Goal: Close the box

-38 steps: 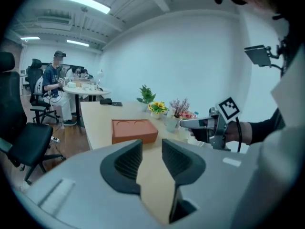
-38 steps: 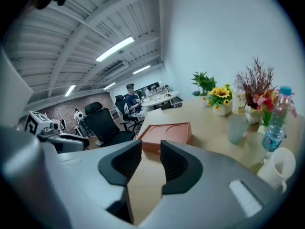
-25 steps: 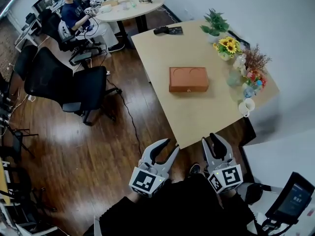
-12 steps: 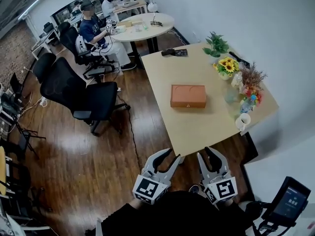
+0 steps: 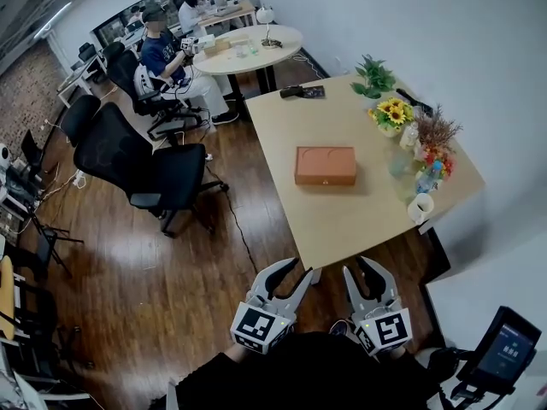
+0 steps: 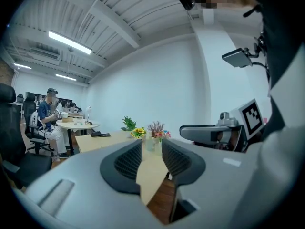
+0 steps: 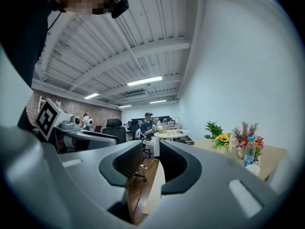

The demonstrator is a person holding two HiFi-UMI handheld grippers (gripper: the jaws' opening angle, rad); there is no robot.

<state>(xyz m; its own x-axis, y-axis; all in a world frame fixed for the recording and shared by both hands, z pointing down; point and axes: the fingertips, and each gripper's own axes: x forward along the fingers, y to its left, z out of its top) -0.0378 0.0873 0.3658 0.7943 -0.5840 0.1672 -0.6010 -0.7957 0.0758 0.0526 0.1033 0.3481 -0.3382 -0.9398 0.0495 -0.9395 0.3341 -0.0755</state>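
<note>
A flat brown box (image 5: 326, 165) lies in the middle of the light wooden table (image 5: 342, 220), its lid down, with two round shapes pressed into the top. Both grippers hang close to my body, below the table's near edge and well short of the box. My left gripper (image 5: 299, 270) is open with nothing between its fingers; in the left gripper view (image 6: 152, 151) only the table shows through the gap. My right gripper (image 5: 359, 267) is open too, its jaws closing on nothing; the right gripper view (image 7: 151, 161) shows floor between them.
Along the table's right edge stand a green plant (image 5: 373, 77), sunflowers (image 5: 393, 111), more flowers, a bottle and a white mug (image 5: 421, 207). A black item (image 5: 301, 91) lies at the far end. A black office chair (image 5: 128, 156) stands left; a person sits at a round table (image 5: 248, 45).
The head view has shifted, so the table and box sit slightly differently in the frame. Both grippers stay low by my body. The right jaws look a little narrower.
</note>
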